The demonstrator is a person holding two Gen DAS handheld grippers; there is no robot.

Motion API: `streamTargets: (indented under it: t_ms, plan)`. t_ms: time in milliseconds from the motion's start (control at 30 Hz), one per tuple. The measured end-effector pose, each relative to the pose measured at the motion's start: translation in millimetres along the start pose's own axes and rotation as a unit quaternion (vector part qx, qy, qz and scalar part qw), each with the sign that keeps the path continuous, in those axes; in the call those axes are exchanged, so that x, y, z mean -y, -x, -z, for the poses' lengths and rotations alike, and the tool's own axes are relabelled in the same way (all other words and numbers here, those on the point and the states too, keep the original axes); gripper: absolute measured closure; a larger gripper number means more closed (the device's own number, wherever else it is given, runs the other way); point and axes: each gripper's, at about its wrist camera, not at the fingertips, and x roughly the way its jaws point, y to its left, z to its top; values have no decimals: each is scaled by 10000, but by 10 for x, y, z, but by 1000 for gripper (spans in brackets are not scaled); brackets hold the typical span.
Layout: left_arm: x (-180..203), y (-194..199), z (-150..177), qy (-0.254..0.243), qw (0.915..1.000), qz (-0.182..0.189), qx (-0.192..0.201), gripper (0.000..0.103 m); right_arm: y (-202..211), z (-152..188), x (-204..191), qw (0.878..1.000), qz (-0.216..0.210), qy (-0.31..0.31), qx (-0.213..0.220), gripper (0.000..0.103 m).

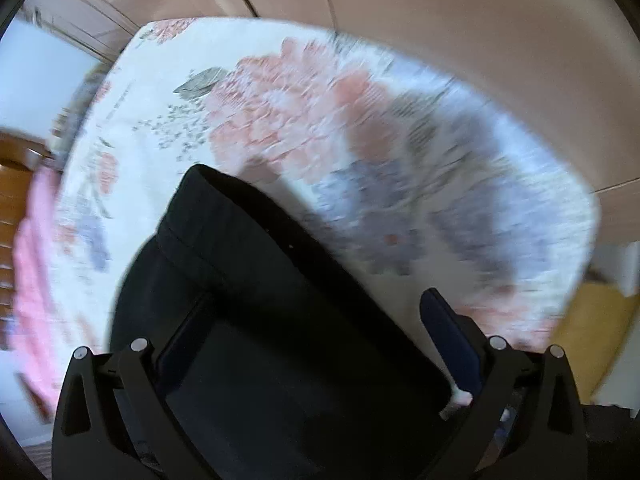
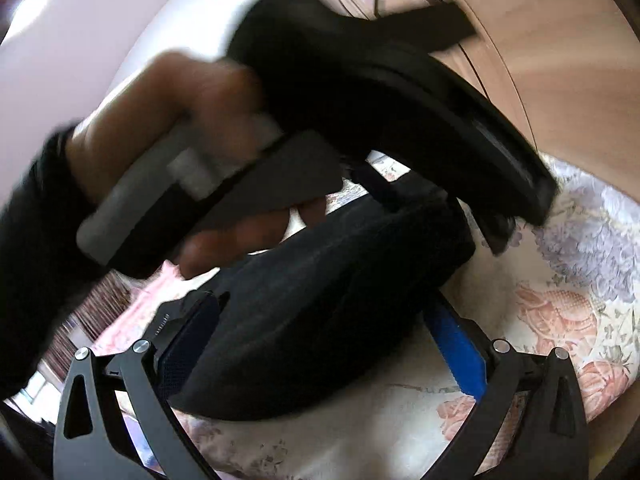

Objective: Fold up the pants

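The black pants (image 1: 256, 280) lie folded in a thick stack on the floral bedsheet (image 1: 280, 92). My left gripper (image 1: 316, 316) is open, its fingers spread wide over the near part of the stack, the right pad (image 1: 448, 332) beside the pants' edge. In the right wrist view the same pants (image 2: 320, 320) lie between the spread fingers of my open right gripper (image 2: 324, 332). The other handheld gripper (image 2: 360, 92), held by a hand (image 2: 160, 120), hovers blurred just above the pants' far end.
The bed with the floral sheet (image 2: 560, 320) stands against pink-beige wardrobe doors (image 1: 460, 20). A pink cloth (image 1: 32, 280) and wooden furniture (image 1: 12, 200) are at the left. Something yellow (image 1: 592, 332) is at the right beyond the bed edge.
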Motion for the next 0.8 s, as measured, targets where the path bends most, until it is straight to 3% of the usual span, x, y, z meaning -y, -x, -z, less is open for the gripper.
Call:
streamTargets:
  t_ms: [33,200,400,533,567,633,667,700,800]
  plan:
    - [23,-47,-20,-81,9996,-260,-96,1,-3,2,-21,10000,19,45,7,4]
    - [7,-13,25,-155,9971,-745,-95,6,-43,17,-3,9997,160,10,-171,4]
    - [-173,128,116,-76,9971,-760,8,6,-195,-50,77,9973,397,-254,-567,4]
    - [-290,178,147,-51,9976,-682,64,6,-388,-168,54,9966,216,-371,-709,6]
    - [-294,178,128,-28,9981,-617,81,6,-426,-177,47,9964,177,-378,-732,11]
    - [-319,227,129,113,9993,-317,168,7,-495,-174,23,9953,405,-354,-811,38]
    - [-357,289,135,292,9992,50,263,6,-478,-162,19,9955,491,-341,-737,45]
    - [-414,343,134,452,9976,394,350,6,-441,-149,24,9959,602,-316,-599,62]
    - [-462,452,96,679,9947,680,372,6,-427,-136,-40,9953,846,-56,-475,67]
